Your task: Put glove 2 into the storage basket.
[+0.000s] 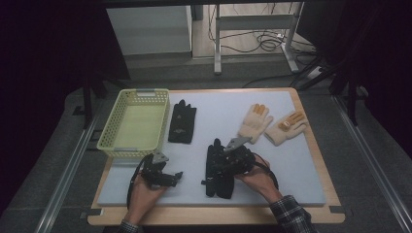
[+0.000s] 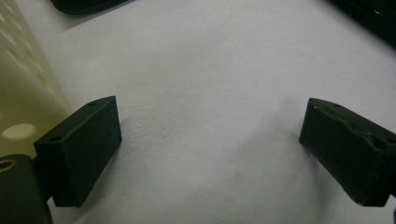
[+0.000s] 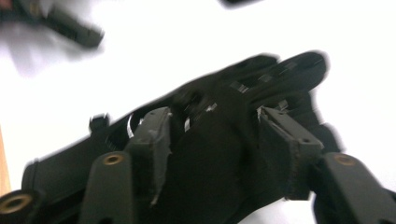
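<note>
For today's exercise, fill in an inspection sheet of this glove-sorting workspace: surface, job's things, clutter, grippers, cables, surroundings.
Surface: pale grey foam mat on a wooden board.
Job's things: black fabric glove under the right gripper; second black glove beside the yellow-green plastic basket; two cream knit gloves with orange fingertips.
Clutter: nothing seen.
Grippers: right gripper's jaws straddle the glove, apart; left gripper open over bare mat.
Cables: black cable trailing from the left gripper.
Surroundings: dark floor, white metal stand, floor wires.

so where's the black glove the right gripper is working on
In the high view the black fabric glove lies near the front of the white mat, under the right gripper, right of the left gripper and below the second black glove.
</note>
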The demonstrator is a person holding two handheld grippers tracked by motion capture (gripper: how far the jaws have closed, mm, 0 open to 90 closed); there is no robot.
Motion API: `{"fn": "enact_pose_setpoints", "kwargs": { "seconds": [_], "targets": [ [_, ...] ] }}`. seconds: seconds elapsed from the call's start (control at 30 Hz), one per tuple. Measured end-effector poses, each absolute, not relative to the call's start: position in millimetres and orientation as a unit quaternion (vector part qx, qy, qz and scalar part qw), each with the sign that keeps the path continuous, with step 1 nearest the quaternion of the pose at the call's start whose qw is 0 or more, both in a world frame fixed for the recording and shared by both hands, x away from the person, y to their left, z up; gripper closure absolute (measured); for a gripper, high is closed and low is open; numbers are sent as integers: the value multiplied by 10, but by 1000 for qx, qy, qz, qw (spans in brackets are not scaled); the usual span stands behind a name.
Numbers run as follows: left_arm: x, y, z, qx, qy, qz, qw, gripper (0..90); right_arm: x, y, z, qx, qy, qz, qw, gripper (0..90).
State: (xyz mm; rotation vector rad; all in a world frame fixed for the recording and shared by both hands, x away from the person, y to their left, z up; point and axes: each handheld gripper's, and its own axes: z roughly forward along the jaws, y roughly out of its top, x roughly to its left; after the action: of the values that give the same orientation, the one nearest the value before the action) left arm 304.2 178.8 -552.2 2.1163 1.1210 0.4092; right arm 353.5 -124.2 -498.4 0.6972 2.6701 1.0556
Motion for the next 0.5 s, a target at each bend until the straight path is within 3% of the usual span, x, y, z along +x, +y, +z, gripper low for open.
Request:
{"fn": "enact_pose_setpoints", "kwargs": {
  "seconds": [0.27, 0.5],
  "targets": [
    [3043, 1790, -5521, 817, 432, 158, 348, 59, 3769, -1219, -4853, 267, 878, 387, 92, 359],
    [3043, 1792, -5520, 818, 431, 158, 347, 58, 4196, -935, -4851, 303, 858, 404, 97, 306]
  ]
}}
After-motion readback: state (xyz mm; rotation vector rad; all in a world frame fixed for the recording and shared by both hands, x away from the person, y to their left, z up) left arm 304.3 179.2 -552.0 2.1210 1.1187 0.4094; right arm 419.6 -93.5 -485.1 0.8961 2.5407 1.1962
